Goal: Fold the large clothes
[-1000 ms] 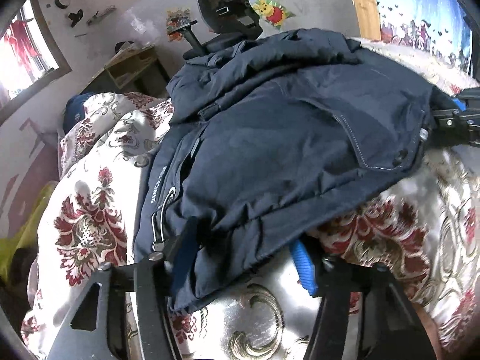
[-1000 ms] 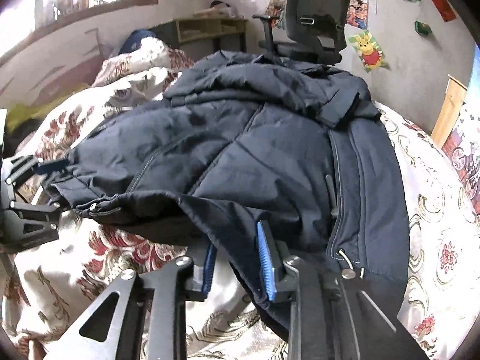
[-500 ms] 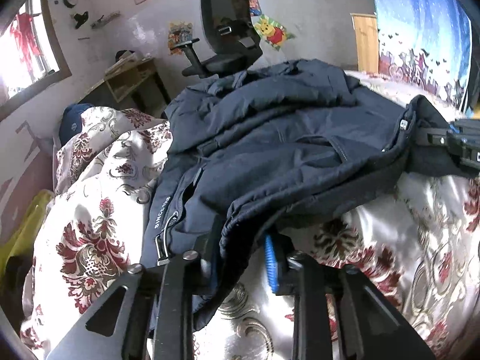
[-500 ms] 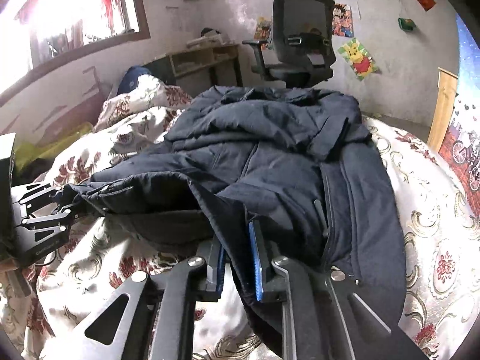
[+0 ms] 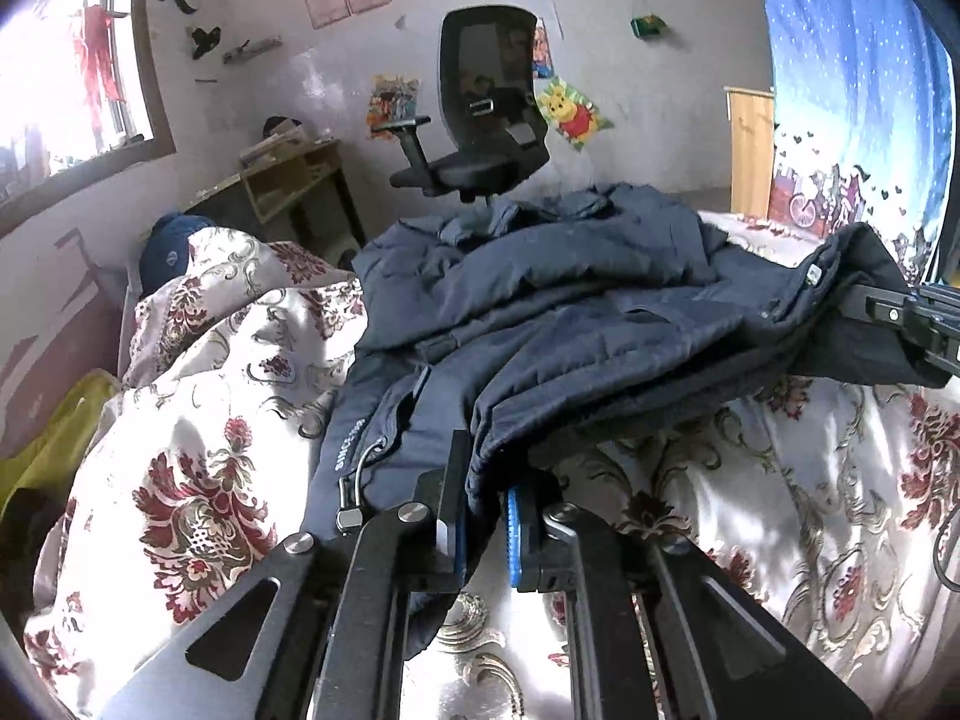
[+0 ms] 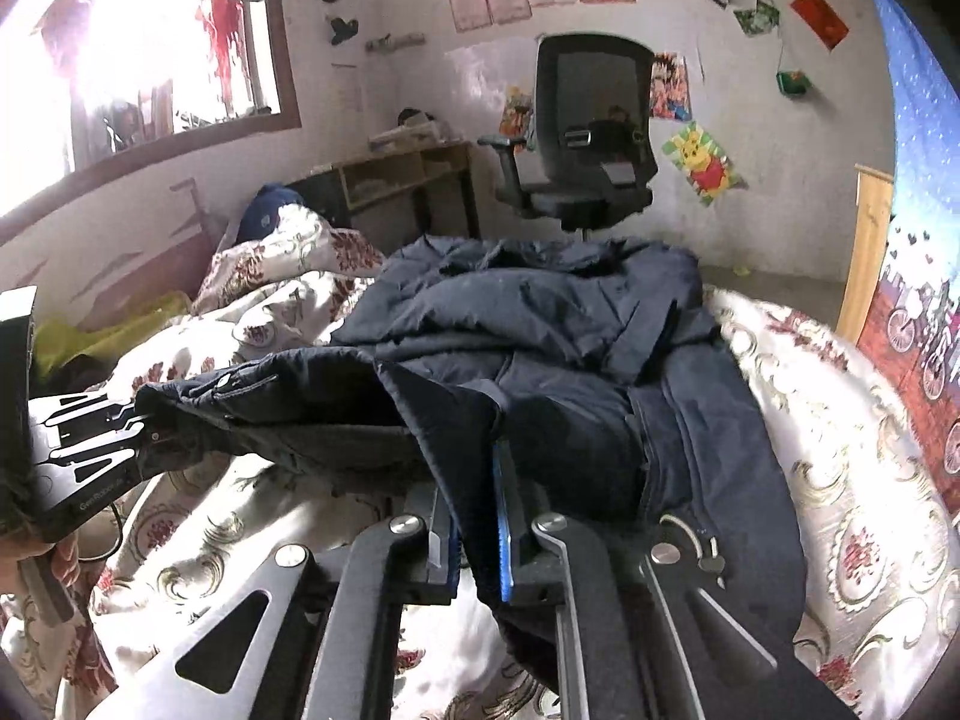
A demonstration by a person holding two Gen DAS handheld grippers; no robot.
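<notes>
While both tongs [image 5: 483, 525] [image 6: 477, 531] pinch it, the jacket [image 5: 570, 312] hem — lifted — hangs taut.

The jacket [image 5: 558, 324] lies on the bed cover [image 5: 204, 420], with its far part heaped toward the office chair [image 5: 480, 114], which stands behind the bed against the wall. Left of the chair is a desk [image 5: 288, 186], and left of the desk, in the side wall, a window [image 5: 66, 66]. A pillow [image 6: 282, 240] lies at the left end of the bed, before the desk. The near hem of the jacket is raised off the cover between the left gripper [image 5: 483, 516] and the right gripper [image 6: 477, 546]. In the left wrist view the right gripper is at the right edge; in the right wrist view the left one is at the left edge.
</notes>
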